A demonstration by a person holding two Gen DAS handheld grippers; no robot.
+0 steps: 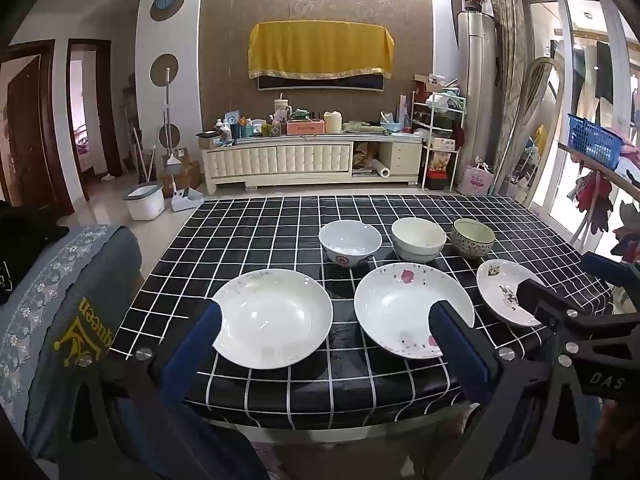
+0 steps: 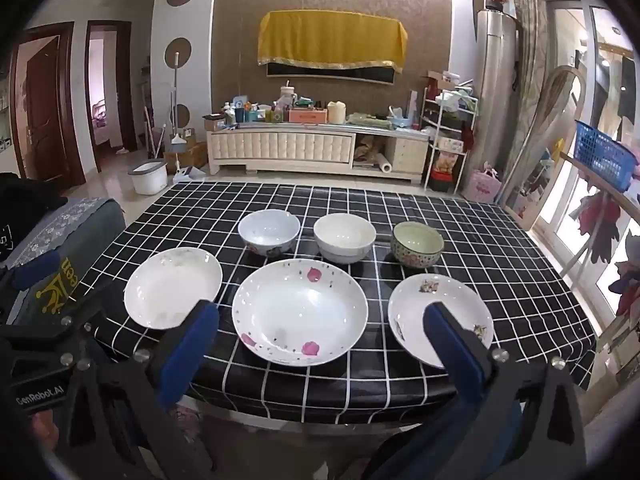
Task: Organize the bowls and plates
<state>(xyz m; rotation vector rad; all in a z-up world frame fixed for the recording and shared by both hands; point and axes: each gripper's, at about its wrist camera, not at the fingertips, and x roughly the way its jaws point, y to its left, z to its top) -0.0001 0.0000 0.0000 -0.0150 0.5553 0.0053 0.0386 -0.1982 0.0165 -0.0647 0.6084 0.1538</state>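
Three plates lie in a front row on the black checked table (image 1: 260, 216): a plain white plate (image 1: 274, 316) (image 2: 172, 286), a larger plate with pink petals (image 1: 408, 308) (image 2: 300, 310) and a small patterned plate (image 1: 506, 290) (image 2: 436, 316). Behind them stand a white bowl with a red mark (image 1: 350, 242) (image 2: 269, 232), a cream bowl (image 1: 418, 238) (image 2: 344, 237) and a green patterned bowl (image 1: 473, 237) (image 2: 417, 244). My left gripper (image 1: 326, 320) hovers open before the near edge, facing the two left plates. My right gripper (image 2: 322, 320) is open too, framing the petal plate. Neither touches anything.
A grey chair back with a cloth cover (image 1: 68, 300) stands at the table's left. A wooden rack with a blue basket (image 1: 596, 140) and hanging cloths is at the right. A TV cabinet (image 1: 312, 160) and a bucket (image 1: 144, 200) sit beyond the table.
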